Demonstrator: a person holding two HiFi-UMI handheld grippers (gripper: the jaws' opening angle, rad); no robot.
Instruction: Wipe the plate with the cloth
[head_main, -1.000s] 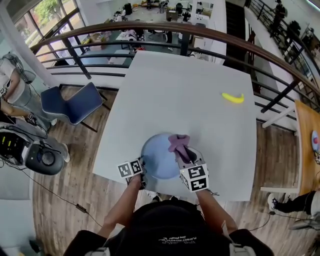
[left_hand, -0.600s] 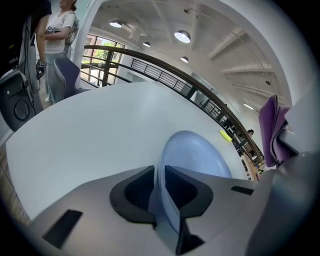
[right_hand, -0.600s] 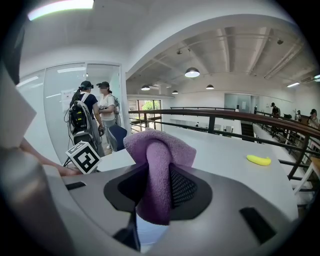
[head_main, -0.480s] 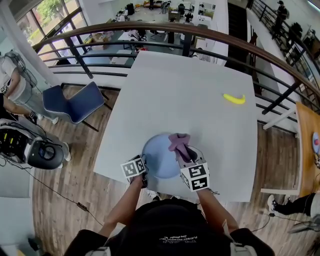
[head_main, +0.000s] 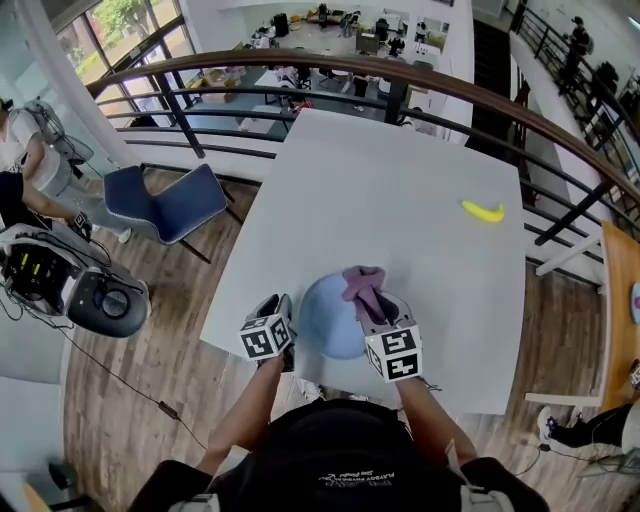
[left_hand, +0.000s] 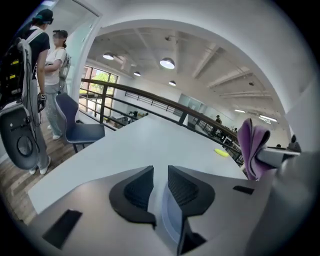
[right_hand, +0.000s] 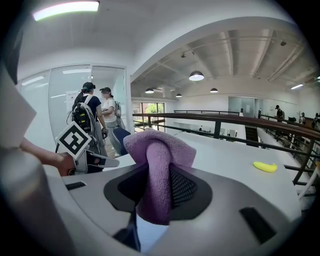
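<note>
Plate (head_main: 325, 322): blue, round, on the worktop (head_main: 400, 180) at the near edge, with the left gripper (left_hand: 160, 175) just beside its left rim and the right gripper (right_hand: 159, 186) over its right part. Cloth (head_main: 361, 284): purple, bunched, pinched in the right gripper and hanging above the plate's far right side; contact with the plate not discernible. Fingers (right_hand: 186, 189) of the right gripper: closed on the cloth, fabric folded over the top and drooping below the pads. Left gripper: held above the worktop's near left edge, tilted downward. Fingers (left_hand: 136, 192) of the left gripper: a narrow gap apart, just opened from near shut and then eased in slightly; plate's rim showing low in the gap, close along the right pad, pressed by neither pad. Banana (head_main: 483, 211): yellow, far right on the worktop, well apart from the plate. Railing (head_main: 300, 62): dark, curved, beyond the worktop's far edge. Chair (head_main: 170, 203): blue, on the wooden floor (head_main: 130, 400), left of the worktop. Two persons (left_hand: 50, 75): standing near the chair, seen in the left gripper view. Grey-and-black device (head_main: 95, 300): on the floor at far left.
</note>
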